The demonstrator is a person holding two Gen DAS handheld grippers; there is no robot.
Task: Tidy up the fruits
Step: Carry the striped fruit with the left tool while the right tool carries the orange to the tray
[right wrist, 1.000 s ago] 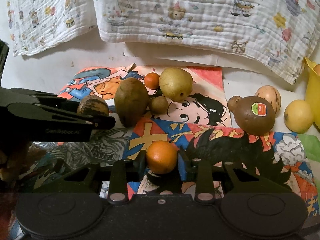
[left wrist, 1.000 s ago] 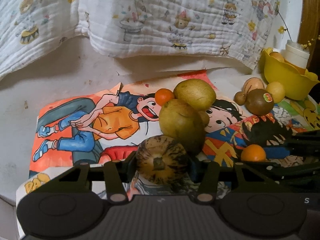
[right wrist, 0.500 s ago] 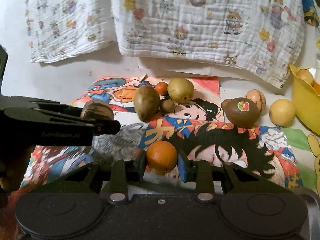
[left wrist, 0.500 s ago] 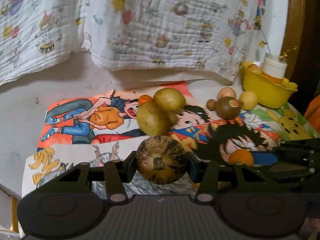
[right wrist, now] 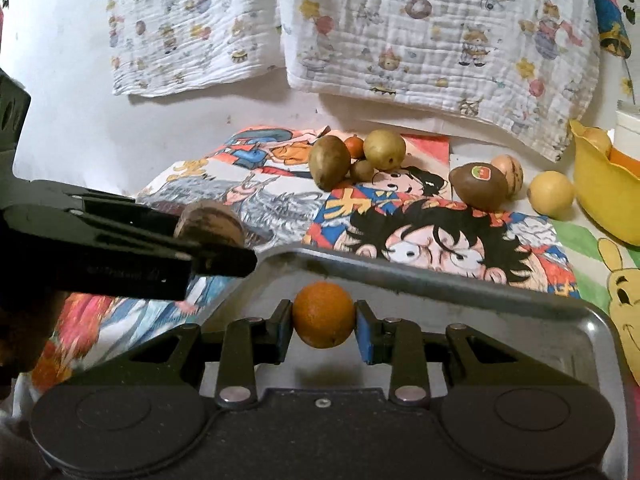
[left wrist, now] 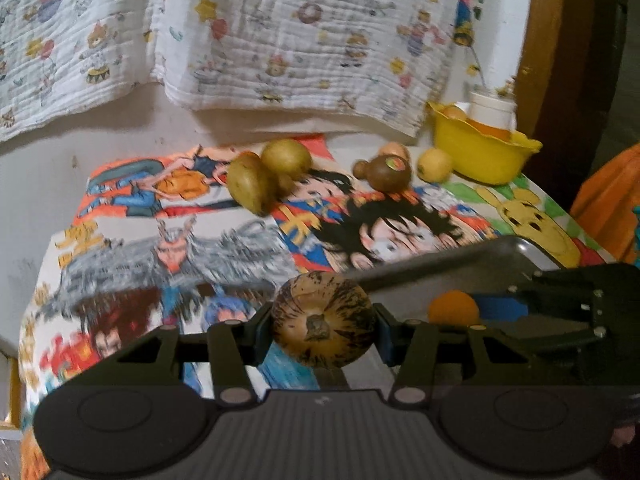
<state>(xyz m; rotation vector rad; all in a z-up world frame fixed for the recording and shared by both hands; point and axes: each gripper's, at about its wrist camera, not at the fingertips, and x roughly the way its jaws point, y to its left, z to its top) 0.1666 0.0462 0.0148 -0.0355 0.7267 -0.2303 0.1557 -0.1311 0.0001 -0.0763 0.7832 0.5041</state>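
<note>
My left gripper [left wrist: 322, 320] is shut on a round brown streaked fruit [left wrist: 322, 320], held above the cartoon cloth near the grey metal tray's [left wrist: 500, 252] left rim. My right gripper [right wrist: 323, 315] is shut on a small orange [right wrist: 323, 315], held over the tray [right wrist: 440, 284]. The orange also shows in the left wrist view [left wrist: 453, 307]. The left gripper and its fruit [right wrist: 210, 220] show at the left of the right wrist view.
On the cloth farther back lie two pears [right wrist: 329, 162], a tiny orange [right wrist: 354, 145], a kiwi [right wrist: 478, 186] with a sticker, a tan fruit [right wrist: 508, 170] and a yellow fruit [right wrist: 550, 194]. A yellow bowl [right wrist: 600, 196] with fruit stands at the right. A printed blanket [right wrist: 400, 32] hangs behind.
Both grippers have pulled back toward the near edge with their fruits still held. The metal tray has come into view under the right gripper.
</note>
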